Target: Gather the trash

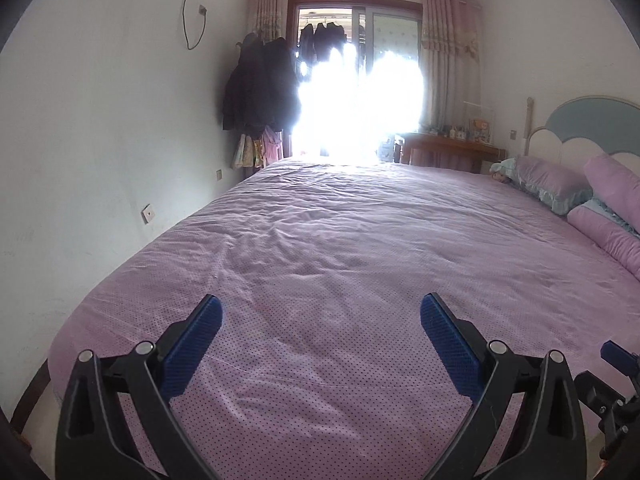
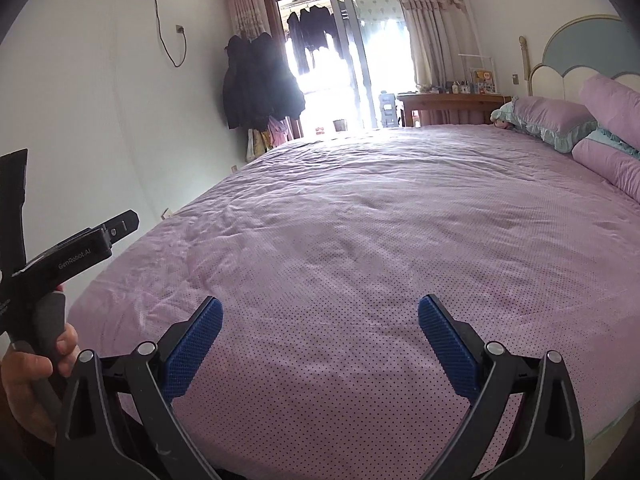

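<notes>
left gripper [image 1: 320, 312]: black, blue-padded, jaws spread wide, empty, above the bed
right gripper [image 2: 320, 312]: same build, spread wide, empty
bed: one pink dotted wrinkled bedspread [image 1: 340, 240]
pillows: two pink ruffled pillows [image 2: 556, 120], 2 o'clock, partly cropped
doorway: bright glass balcony door [image 1: 360, 112], 12 o'clock, overexposed
trash: cannot make out any

A wrinkled pink dotted bedspread [image 1: 340, 248] is covering the bed; lilac frilled pillows [image 2: 552, 120] are lying at its head edge, dark coats [image 2: 256, 84] hanging beyond.

trash: not visible in either view | only wrinkled pink dotted bedspread [image 1: 340, 240] ahead
</notes>
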`<state>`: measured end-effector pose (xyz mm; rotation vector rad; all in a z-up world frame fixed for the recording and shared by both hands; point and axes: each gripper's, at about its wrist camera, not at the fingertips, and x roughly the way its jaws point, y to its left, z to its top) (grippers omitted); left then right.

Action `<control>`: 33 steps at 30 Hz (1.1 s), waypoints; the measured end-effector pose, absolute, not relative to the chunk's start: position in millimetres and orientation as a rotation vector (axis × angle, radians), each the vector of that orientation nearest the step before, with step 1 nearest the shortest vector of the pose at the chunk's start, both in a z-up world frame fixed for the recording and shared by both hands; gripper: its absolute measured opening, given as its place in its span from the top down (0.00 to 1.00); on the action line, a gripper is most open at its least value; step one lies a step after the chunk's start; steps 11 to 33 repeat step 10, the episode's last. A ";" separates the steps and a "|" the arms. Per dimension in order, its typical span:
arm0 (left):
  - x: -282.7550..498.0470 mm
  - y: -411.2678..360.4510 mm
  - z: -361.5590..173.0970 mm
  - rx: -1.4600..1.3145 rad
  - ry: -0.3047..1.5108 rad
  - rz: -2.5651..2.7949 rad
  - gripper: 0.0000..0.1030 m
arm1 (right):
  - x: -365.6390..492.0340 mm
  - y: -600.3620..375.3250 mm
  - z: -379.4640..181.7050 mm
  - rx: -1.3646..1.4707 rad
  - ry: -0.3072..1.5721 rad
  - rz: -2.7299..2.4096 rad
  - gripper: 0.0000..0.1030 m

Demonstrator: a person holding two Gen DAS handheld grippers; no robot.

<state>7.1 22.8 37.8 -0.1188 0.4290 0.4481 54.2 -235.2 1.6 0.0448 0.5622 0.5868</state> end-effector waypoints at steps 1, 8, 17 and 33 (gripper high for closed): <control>9.0 24.8 37.0 -0.119 0.431 0.454 0.04 | 56.9 -234.8 0.1 0.048 0.567 0.581 0.08; 31.4 41.4 25.9 -0.110 0.487 0.489 0.04 | 81.8 -232.0 -14.6 0.041 0.612 0.557 0.08; 42.6 49.6 19.4 -0.111 0.504 0.485 0.04 | 93.0 -231.3 -18.6 0.039 0.623 0.553 0.08; 42.6 49.6 19.4 -0.111 0.504 0.485 0.04 | 93.0 -231.3 -18.6 0.039 0.623 0.553 0.08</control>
